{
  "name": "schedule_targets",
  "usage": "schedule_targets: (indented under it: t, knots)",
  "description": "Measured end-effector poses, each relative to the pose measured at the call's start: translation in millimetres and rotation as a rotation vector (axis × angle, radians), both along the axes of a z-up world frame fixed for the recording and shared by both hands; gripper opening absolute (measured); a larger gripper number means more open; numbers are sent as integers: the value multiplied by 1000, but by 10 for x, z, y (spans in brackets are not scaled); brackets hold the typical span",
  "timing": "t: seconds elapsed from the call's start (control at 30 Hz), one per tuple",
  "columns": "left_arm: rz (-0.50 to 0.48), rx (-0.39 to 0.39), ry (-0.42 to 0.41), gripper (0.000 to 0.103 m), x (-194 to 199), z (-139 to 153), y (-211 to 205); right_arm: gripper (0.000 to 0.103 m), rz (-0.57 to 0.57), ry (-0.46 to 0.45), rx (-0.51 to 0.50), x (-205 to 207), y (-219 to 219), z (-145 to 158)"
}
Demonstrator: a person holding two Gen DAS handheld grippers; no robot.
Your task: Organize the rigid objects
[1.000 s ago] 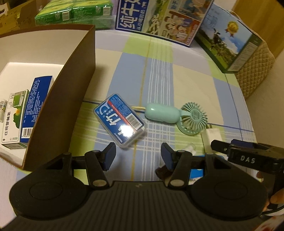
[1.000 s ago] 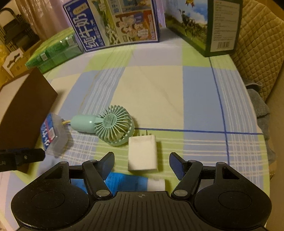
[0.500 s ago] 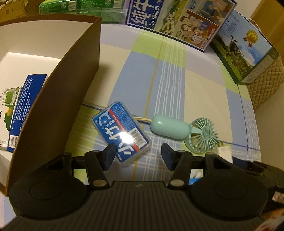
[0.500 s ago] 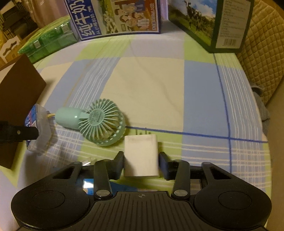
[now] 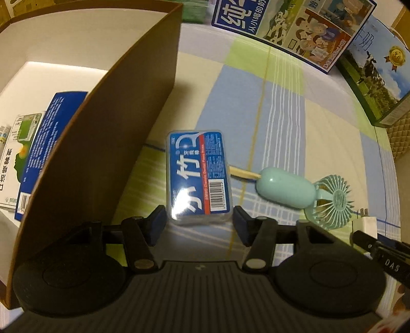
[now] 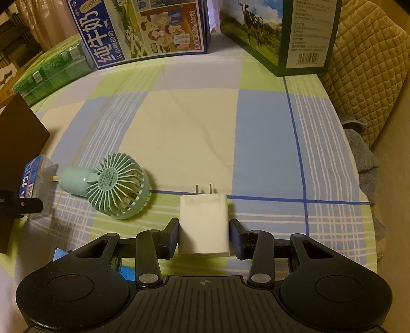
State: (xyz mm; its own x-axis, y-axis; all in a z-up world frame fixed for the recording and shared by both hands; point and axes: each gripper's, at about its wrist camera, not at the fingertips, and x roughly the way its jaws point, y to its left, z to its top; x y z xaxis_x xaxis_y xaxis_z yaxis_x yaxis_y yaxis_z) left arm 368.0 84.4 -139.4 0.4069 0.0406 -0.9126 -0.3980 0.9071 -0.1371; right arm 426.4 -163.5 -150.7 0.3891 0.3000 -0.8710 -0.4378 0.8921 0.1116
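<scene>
Your left gripper [image 5: 199, 225] sits wide around one floss case [image 5: 199, 176], with the brown box wall [image 5: 115, 153] close at 9 o'clock. One mint fan [image 6: 115, 188] lies between. Your right gripper [image 6: 203, 237] clamps one white charger [image 6: 203, 225]; open cloth [image 6: 192, 123] at 12 o'clock.

Left cam sits low, close over the table's near-left part, looking fwd toward the milk cartons [image 5: 282, 23] at the far edge, brown box wall [image 5: 107, 133] filling its left. Right cam rides low over the near-right part, same facing. Both catch the mint fan [image 5: 333, 202] [image 6: 118, 189] and floss case [image 5: 198, 176] [image 6: 33, 179].
</scene>
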Motion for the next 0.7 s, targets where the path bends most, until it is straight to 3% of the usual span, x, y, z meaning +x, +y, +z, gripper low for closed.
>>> schedule_targets:
  t: [0.23, 0.47, 0.7]
  knots:
    - [-91, 80, -4, 53, -35, 35, -89, 39, 8, -4, -3, 14, -7, 0]
    - [-116, 103, -11, 53, 104, 10, -75, 41, 3, -8, -12, 28, 2, -3]
    - [-205, 146, -25, 53, -79, 3, -151, 39, 21, -13, -13, -32, -40, 1]
